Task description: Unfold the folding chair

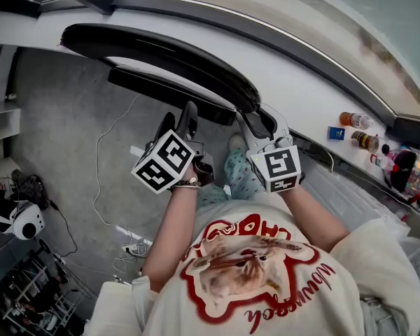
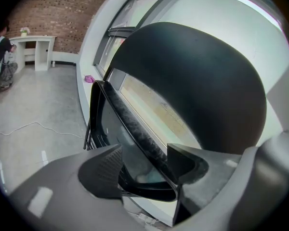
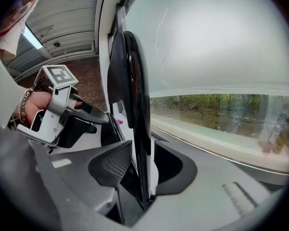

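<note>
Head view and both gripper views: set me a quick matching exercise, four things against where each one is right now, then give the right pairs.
Things
1. left gripper
2. right gripper
3. thin white cable
4. small bottle with an orange cap

Places
A. on the white window ledge
B. jaws astride the edge-on black panel of the black folding chair
C. lying on the grey floor
D. jaws apart around a slanting black chair bar

Pairs: 1-D, 2-B, 3-C, 4-A
</note>
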